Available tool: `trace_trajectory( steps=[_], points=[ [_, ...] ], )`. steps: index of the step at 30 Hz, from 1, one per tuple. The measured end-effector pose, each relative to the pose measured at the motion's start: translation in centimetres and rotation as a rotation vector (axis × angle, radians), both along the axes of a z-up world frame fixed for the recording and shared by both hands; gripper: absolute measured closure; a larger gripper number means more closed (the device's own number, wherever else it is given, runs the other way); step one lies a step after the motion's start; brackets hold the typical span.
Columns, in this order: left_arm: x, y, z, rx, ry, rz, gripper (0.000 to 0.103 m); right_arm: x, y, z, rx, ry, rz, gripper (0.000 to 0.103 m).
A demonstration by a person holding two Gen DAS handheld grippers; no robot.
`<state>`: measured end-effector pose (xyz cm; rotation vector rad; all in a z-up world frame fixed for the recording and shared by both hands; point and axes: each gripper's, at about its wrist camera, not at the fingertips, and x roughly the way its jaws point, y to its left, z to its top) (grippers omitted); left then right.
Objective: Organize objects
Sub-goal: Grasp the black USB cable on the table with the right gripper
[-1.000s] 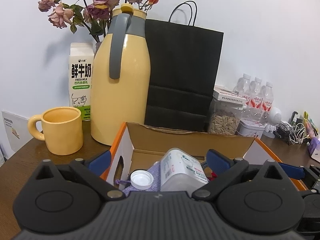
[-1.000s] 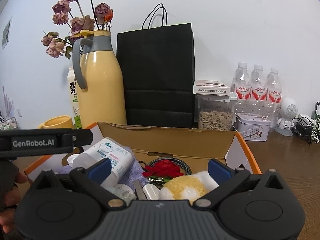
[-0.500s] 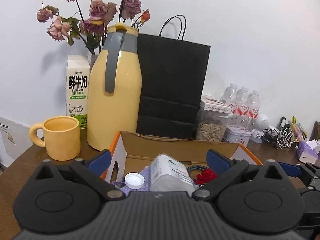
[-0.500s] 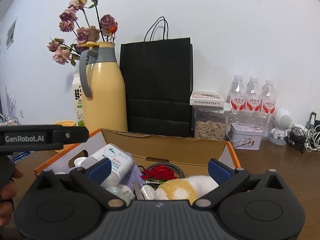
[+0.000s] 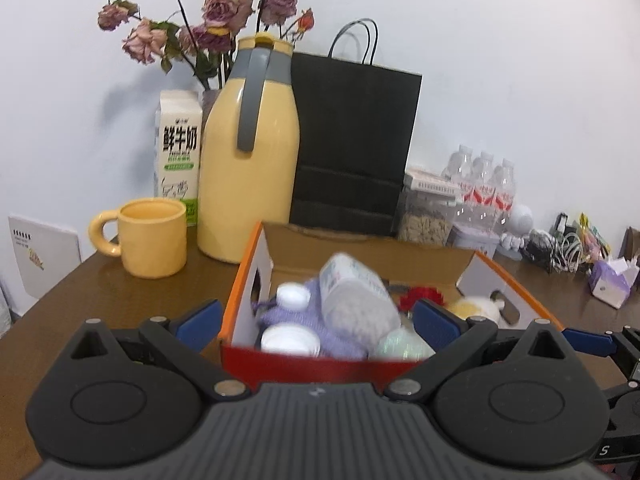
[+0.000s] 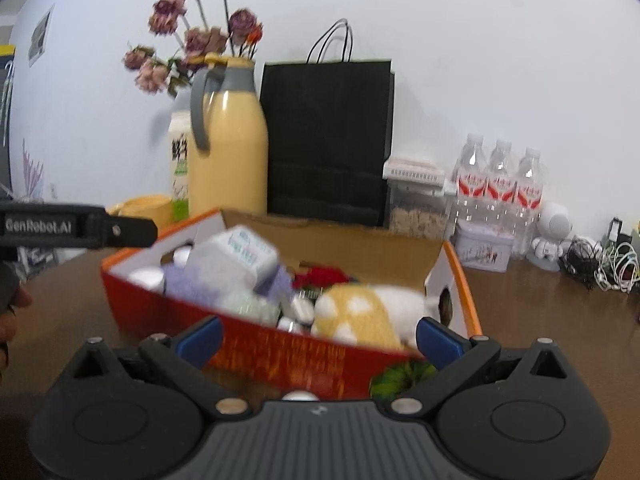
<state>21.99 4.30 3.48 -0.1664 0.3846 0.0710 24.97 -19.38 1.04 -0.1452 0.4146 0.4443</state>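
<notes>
The orange cardboard box (image 5: 240,292) sits on the brown table (image 5: 120,296) and serves as landmark. To its left stands a yellow mug (image 5: 154,238); behind its left corner rises a yellow thermos jug (image 5: 250,168), with a black paper bag (image 5: 352,148) behind its middle. Inside lie a white bottle (image 5: 356,300) on the left and a yellow plush toy (image 6: 356,316) on the right. The left gripper (image 5: 316,316) and right gripper (image 6: 318,334) hang before the box, jaws spread wide, holding nothing.

Box contents (image 5: 356,300) motion-blurred; milk carton (image 6: 180,164) half hidden behind flask (image 6: 228,148).
</notes>
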Motion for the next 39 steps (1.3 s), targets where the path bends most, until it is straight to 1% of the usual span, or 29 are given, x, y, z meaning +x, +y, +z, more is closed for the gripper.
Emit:
trace_trajectory(
  steps=[9, 15, 19, 21, 25, 29, 31, 32, 33, 39],
  points=[
    [-2.1, 0.3, -2.8, 0.009, 0.117, -0.021, 0.000, -0.8, -0.1, -2.5, -0.054, 0.102, -0.006, 0.000],
    [-3.2, 0.7, -4.1, 0.014, 0.163, -0.027, 0.000, 0.1, 0.5, -3.7, -0.094, 0.156, -0.008, 0.001],
    [-3.2, 0.8, -4.5, 0.003, 0.186, -0.036, 0.000, 0.6, 0.7, -4.1, -0.101, 0.179, -0.016, 0.003],
    [-3.0, 0.8, -4.6, 0.000, 0.197, -0.037, 0.000, 1.1, 0.6, -4.2, -0.094, 0.201, -0.015, 0.009],
    [-2.9, 0.8, -4.6, -0.004, 0.202, -0.036, 0.000, 1.6, 0.4, -4.3, -0.062, 0.237, 0.002, 0.016],
    [-2.9, 0.9, -4.7, -0.005, 0.203, -0.035, 0.000, 1.6, 0.4, -4.4, -0.045, 0.242, 0.029, 0.023],
    [-2.9, 0.9, -4.7, -0.006, 0.204, -0.036, 0.000, 1.5, 0.5, -4.2, -0.041, 0.236, 0.033, 0.033],
    [-2.9, 0.9, -4.7, -0.005, 0.204, -0.035, 0.000, 1.4, 0.5, -4.2, -0.037, 0.231, 0.034, 0.044],
    [-2.9, 0.9, -4.7, -0.005, 0.204, -0.035, 0.000, 1.4, 0.4, -4.1, -0.034, 0.227, 0.035, 0.051],
    [-2.8, 0.9, -4.8, -0.008, 0.207, -0.034, 0.000, 1.1, 0.6, -4.0, -0.038, 0.214, 0.049, 0.064]
  ],
)
